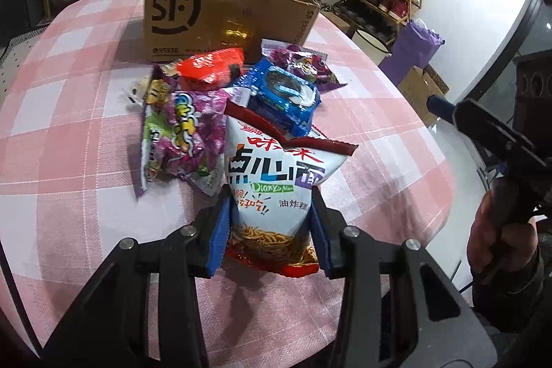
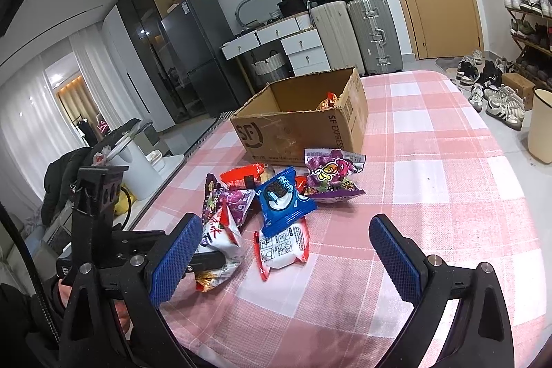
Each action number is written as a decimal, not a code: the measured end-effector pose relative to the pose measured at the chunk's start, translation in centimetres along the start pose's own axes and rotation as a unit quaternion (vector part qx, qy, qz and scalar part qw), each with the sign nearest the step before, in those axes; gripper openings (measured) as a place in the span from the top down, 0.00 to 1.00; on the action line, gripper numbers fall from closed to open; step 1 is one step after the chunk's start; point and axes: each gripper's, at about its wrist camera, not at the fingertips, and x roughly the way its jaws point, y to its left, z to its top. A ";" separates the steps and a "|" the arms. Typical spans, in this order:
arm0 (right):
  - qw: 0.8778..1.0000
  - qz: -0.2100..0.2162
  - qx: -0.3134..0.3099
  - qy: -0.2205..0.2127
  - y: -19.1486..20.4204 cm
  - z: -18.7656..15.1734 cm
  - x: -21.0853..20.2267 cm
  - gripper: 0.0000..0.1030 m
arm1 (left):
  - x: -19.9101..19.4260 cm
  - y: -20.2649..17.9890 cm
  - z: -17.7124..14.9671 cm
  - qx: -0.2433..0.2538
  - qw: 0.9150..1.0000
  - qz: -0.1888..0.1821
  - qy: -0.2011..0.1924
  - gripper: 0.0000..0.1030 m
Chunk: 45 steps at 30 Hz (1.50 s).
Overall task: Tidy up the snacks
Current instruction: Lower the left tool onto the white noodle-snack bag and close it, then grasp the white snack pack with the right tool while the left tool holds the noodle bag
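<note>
My left gripper is shut on the lower part of a white noodle snack bag, which stands upright off the pink checked tablecloth. Behind it lies a pile: a blue cookie packet, a purple-green bag, an orange-red packet and a purple packet. An open cardboard box stands beyond, with one snack inside. My right gripper hangs open near the front, nothing between its fingers. A white red-edged packet lies just past it.
The table edge runs close on the right, with a cream bin and shoes on the floor beyond. Suitcases and white drawers stand behind the box. A person's hand grips the right gripper's handle.
</note>
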 end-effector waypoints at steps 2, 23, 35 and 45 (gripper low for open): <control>1.000 -0.002 -0.001 0.003 0.1 0.0 0.3 0.04 | -0.5 0.4 0.0 -0.003 1.000 -0.001 -0.005 0.63; 0.995 -0.013 -0.009 0.096 0.4 -2.6 7.7 0.04 | -4.7 5.3 -0.5 -0.046 0.998 -0.009 -0.052 0.62; 0.989 -0.037 -0.039 0.136 1.3 -3.3 11.7 0.04 | -4.3 7.1 -1.2 -0.066 0.997 -0.006 -0.048 0.62; 0.986 -0.048 -0.055 0.152 2.4 -3.0 13.3 0.06 | -4.3 7.6 -1.5 -0.071 0.996 -0.002 -0.046 0.62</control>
